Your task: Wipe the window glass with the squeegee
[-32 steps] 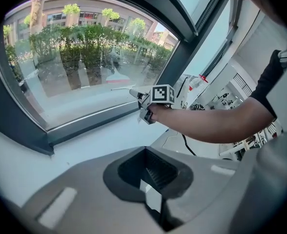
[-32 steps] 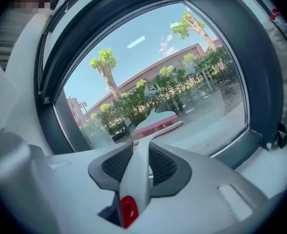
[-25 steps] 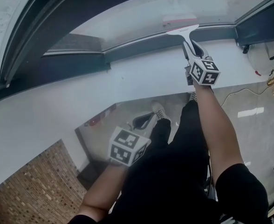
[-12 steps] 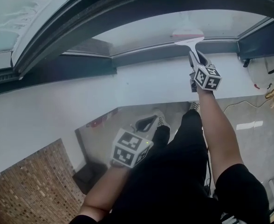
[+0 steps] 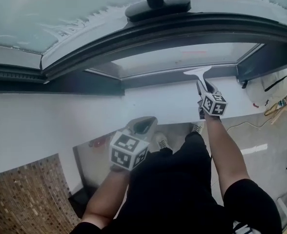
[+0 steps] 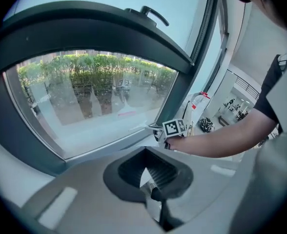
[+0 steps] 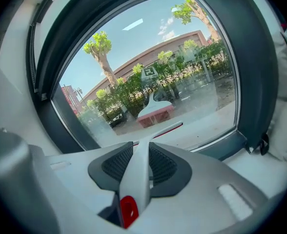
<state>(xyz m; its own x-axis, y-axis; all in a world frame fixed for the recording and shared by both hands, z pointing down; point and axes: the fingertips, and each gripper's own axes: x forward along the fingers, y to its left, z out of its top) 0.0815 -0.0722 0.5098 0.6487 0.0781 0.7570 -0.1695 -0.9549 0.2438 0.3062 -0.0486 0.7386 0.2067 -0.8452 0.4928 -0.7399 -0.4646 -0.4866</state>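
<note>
While clamping the squeegee [image 5: 198, 72] in the right gripper [image 7: 139, 165], blade low on the glass [image 5: 177, 57], seemingly finishing a stroke; left gripper [image 6: 147, 177] closed, empty.

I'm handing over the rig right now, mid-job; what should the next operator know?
Right tool: shut on the squeegee handle, blade low on the lower pane, near its bottom frame.
Left tool: jaws almost together, nothing between, held away from the glass.
Done: lower pane looks clear; how much was wiped cannot be told.
Left: upper pane shows white streaks, probably needs wiping.
</note>
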